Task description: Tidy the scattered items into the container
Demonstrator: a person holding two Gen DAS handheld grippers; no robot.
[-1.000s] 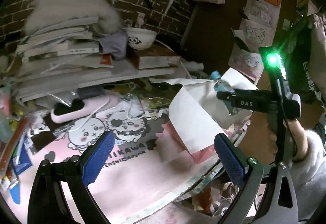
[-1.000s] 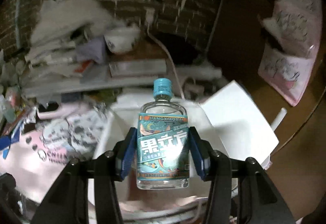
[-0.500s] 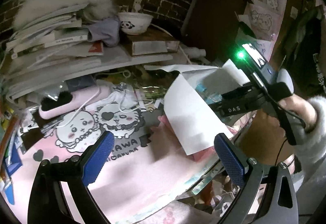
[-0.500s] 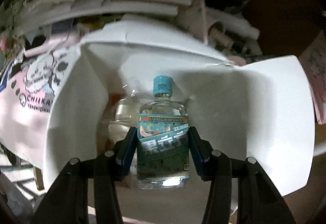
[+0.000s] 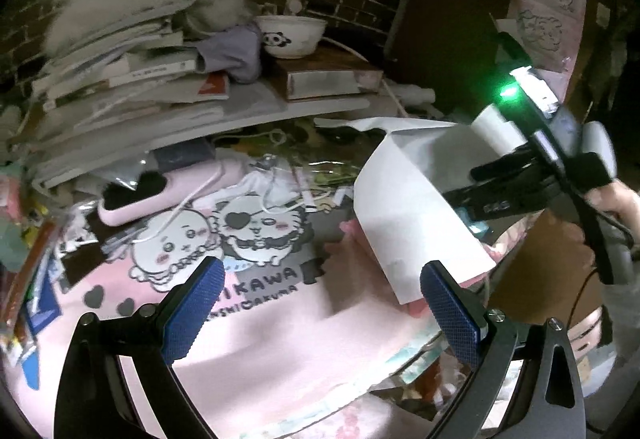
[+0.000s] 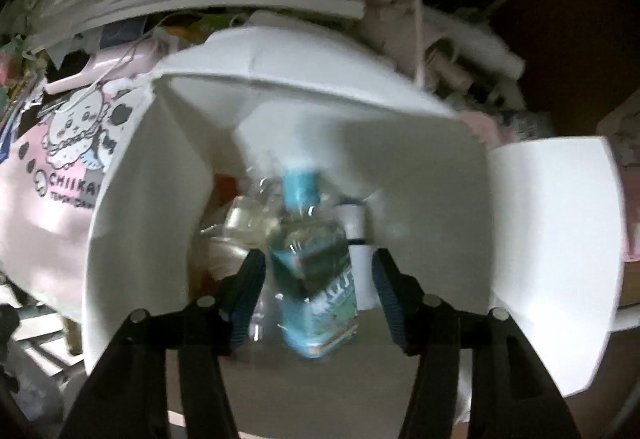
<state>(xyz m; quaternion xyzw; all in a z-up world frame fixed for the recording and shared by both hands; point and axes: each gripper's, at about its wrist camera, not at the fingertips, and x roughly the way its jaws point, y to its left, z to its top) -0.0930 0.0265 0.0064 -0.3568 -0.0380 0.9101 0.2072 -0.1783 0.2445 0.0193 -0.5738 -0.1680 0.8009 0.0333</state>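
Note:
A white cardboard box (image 6: pixel 420 167) with open flaps stands at the table's right edge; it also shows in the left wrist view (image 5: pixel 404 207). My right gripper (image 6: pixel 318 291) is down inside it, jaws spread apart. A small glass bottle with a teal label and cap (image 6: pixel 312 271) lies blurred and tilted between the fingers, loose. Other clear bottles (image 6: pixel 240 223) and a white tube (image 6: pixel 356 239) lie in the box. My left gripper (image 5: pixel 320 315) is open and empty above the pink mat (image 5: pixel 260 319).
A pink case (image 5: pixel 136 195) with a white cable lies on the mat. Stacked books and papers (image 5: pixel 120 87), a panda bowl (image 5: pixel 292 35) and a purple cloth fill the back. Clutter lines the left edge.
My right gripper went deeper into the box and opened, letting go of the teal bottle, which now tilts and drops. My left gripper stayed about where it was.

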